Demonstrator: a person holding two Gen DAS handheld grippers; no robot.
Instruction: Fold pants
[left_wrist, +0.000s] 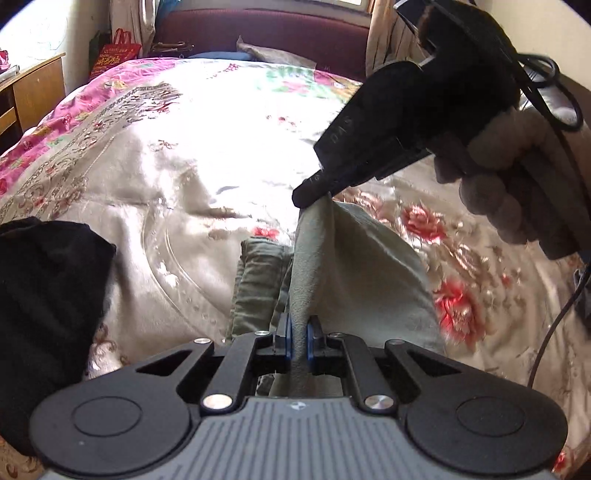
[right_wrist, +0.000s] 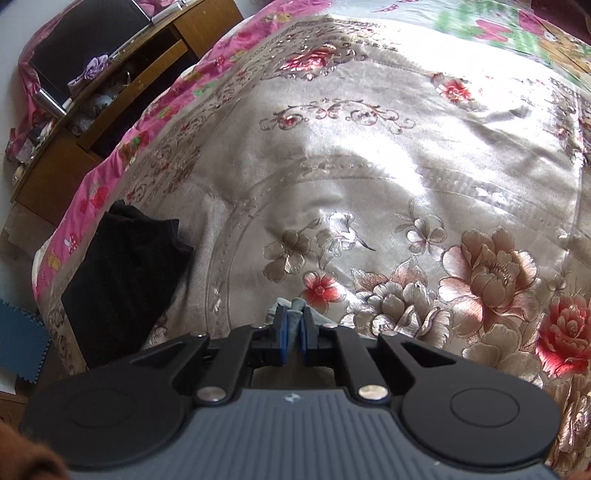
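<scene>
Grey-green pants (left_wrist: 343, 266) hang lifted above the floral bedspread (left_wrist: 177, 162). My left gripper (left_wrist: 299, 339) is shut on a fold of the pants between its blue pads. My right gripper (left_wrist: 310, 192) shows in the left wrist view, held in a gloved hand, shut on the pants' upper edge farther out. In the right wrist view the right gripper (right_wrist: 293, 332) pinches a small bunch of pants fabric (right_wrist: 293, 308); the rest of the pants is hidden below it. A thicker folded part of the pants (left_wrist: 258, 280) hangs to the left.
A folded black garment (left_wrist: 44, 295) lies at the bed's left edge and shows in the right wrist view (right_wrist: 122, 273). A wooden desk (right_wrist: 122, 85) stands left of the bed. A maroon headboard (left_wrist: 266, 33) is at the far end. A cable (left_wrist: 554, 325) hangs at right.
</scene>
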